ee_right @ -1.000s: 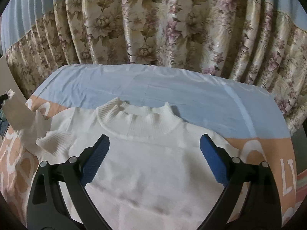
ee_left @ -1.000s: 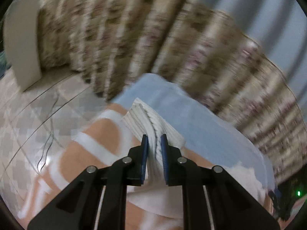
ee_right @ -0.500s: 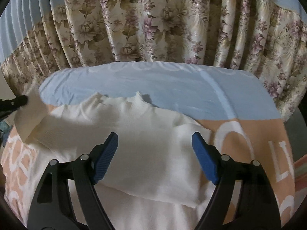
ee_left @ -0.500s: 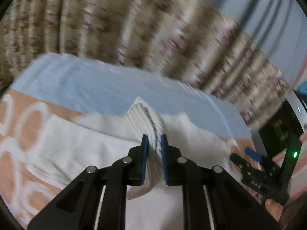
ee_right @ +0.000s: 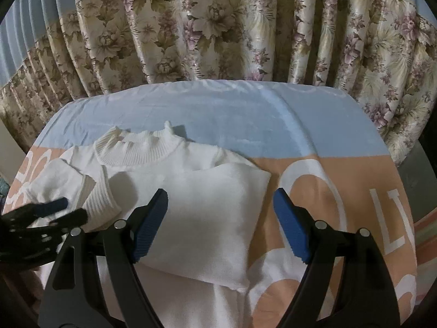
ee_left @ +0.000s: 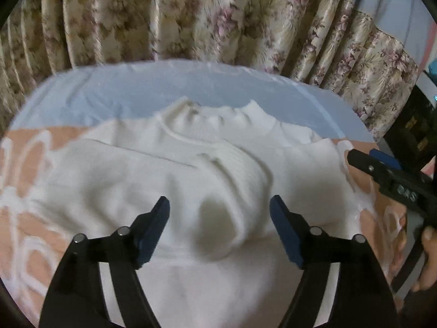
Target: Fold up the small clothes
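A small white knit sweater (ee_left: pixel 207 180) lies flat on a blue and orange cloth (ee_left: pixel 114 93), collar toward the curtain. Both sleeves are folded across its chest. The left sleeve's ribbed cuff (ee_left: pixel 240 164) rests on the body. My left gripper (ee_left: pixel 220 221) is open and empty just above that sleeve. In the right wrist view the sweater (ee_right: pixel 202 196) lies the same way, with the cuff (ee_right: pixel 101 199) at left. My right gripper (ee_right: pixel 221 224) is open and empty over the folded right sleeve. It also shows at the right edge of the left wrist view (ee_left: pixel 382 169).
A floral curtain (ee_right: pixel 218 27) hangs right behind the covered table. The cloth's far edge (ee_right: pixel 218 87) meets it. The left gripper (ee_right: pixel 43 213) shows blurred at the left of the right wrist view. A dark object (ee_left: pixel 409 125) stands at the right.
My left gripper carried the cuff rightward across the sweater, let it go and opened. The sleeve now lies on the chest. My right gripper shifted right over the folded right sleeve.
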A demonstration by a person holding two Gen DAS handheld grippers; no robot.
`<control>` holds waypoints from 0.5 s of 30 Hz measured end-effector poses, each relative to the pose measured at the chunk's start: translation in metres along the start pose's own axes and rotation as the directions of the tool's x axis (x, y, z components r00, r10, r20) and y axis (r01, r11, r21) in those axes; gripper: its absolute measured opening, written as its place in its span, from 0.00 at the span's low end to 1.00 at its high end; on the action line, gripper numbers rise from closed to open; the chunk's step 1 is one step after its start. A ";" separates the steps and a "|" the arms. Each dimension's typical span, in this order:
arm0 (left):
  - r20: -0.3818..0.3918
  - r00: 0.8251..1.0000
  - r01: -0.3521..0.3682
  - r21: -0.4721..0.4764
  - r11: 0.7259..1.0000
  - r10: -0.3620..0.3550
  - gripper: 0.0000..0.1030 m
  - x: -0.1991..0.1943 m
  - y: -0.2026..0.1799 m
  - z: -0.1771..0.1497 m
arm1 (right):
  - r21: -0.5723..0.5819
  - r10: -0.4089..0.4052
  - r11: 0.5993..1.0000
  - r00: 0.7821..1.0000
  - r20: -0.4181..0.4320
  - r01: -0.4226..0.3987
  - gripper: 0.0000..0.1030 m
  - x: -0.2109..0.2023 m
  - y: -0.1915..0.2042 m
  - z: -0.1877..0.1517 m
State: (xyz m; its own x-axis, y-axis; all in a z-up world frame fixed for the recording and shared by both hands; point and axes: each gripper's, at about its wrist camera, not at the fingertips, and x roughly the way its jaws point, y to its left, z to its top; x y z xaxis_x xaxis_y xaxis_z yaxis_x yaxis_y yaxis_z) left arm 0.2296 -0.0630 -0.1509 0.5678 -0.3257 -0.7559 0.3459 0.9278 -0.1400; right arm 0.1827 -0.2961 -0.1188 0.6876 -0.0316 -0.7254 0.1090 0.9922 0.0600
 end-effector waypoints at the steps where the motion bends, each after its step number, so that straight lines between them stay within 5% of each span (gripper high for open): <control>1: 0.009 1.000 -0.022 0.010 1.000 0.022 0.80 -0.007 0.005 -0.002 | -0.003 0.009 1.000 1.000 -0.001 -0.009 0.78 0.000 0.003 0.000; 8: 0.045 0.964 -0.265 0.036 0.964 0.263 0.81 -0.029 0.059 -0.008 | -0.048 0.110 0.993 0.993 -0.035 -0.112 0.78 0.009 0.041 -0.006; 15: -0.031 0.938 -0.345 -0.008 0.938 0.345 0.82 -0.004 0.109 0.003 | -0.131 0.210 0.967 0.975 -0.079 -0.219 0.78 0.023 0.118 0.007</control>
State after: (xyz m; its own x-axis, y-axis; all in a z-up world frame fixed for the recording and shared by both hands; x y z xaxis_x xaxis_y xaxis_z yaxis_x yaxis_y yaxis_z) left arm 0.2669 0.0391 -0.1613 0.6287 0.0202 -0.7774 0.1225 0.9846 0.1246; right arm 0.2160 -0.1808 -0.1238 0.6362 0.1870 -0.7485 -0.1394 0.9821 0.1269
